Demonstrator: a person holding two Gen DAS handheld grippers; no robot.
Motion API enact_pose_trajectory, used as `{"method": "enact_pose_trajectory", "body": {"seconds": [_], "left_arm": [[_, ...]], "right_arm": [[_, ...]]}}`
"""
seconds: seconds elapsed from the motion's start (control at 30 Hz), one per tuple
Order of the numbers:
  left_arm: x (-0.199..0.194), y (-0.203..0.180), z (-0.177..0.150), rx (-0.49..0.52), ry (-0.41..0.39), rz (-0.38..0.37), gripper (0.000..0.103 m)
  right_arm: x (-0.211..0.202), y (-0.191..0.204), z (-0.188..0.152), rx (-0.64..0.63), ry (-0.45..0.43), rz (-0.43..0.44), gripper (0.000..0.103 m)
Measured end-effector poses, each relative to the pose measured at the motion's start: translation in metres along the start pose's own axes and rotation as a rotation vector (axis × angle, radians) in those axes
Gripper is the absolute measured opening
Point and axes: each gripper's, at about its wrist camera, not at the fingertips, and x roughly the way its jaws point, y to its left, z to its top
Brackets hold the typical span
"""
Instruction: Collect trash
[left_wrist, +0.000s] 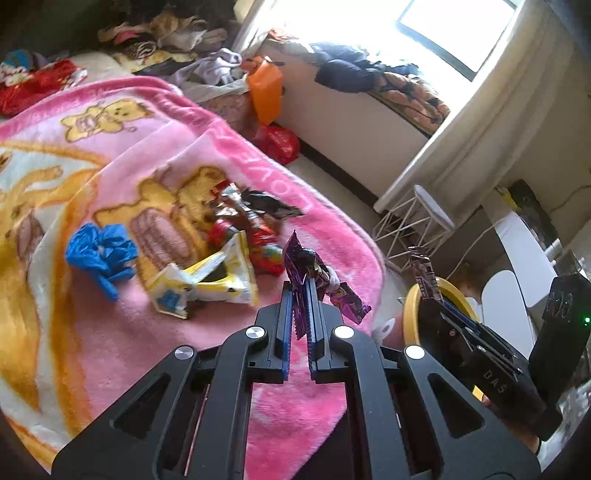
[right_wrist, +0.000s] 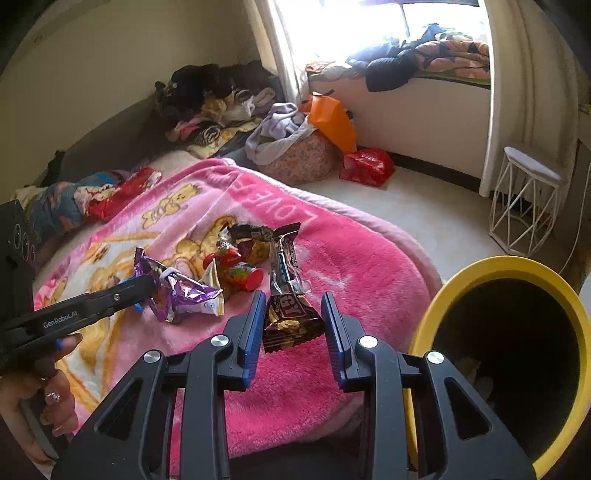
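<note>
A purple snack wrapper (left_wrist: 345, 297) hangs from my left gripper (left_wrist: 300, 287), which is shut on it just above the pink bear blanket (left_wrist: 140, 110). In the right wrist view that gripper (right_wrist: 149, 286) comes in from the left with the purple wrapper (right_wrist: 184, 293). My right gripper (right_wrist: 293, 299) is shut on a brown chocolate-bar wrapper (right_wrist: 290, 321) that stands up between its pads. A yellow-rimmed bin (right_wrist: 436, 306) with a dark inside sits close on its right. More litter lies on the blanket: a blue crumpled bag (left_wrist: 99, 254), a yellow-white packet (left_wrist: 210, 280) and red wrappers (left_wrist: 258, 236).
A white wire stool (right_wrist: 524, 206) stands on the pale floor at the right. An orange bag (right_wrist: 332, 122), a red bag (right_wrist: 365, 166) and heaps of clothes (right_wrist: 221, 107) lie beyond the blanket. A person's hand (right_wrist: 48, 391) holds the left gripper's handle.
</note>
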Motion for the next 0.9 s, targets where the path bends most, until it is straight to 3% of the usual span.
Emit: {"method": "enact_pose_trajectory", "body": {"seconds": [0.9], "left_arm": [[0.008, -0.088, -0.007, 0.184, -0.002, -0.108, 0.004]], "right_arm": [[-0.069, -0.053, -0.005, 0.107, -0.126, -0.115, 0.03]]}}
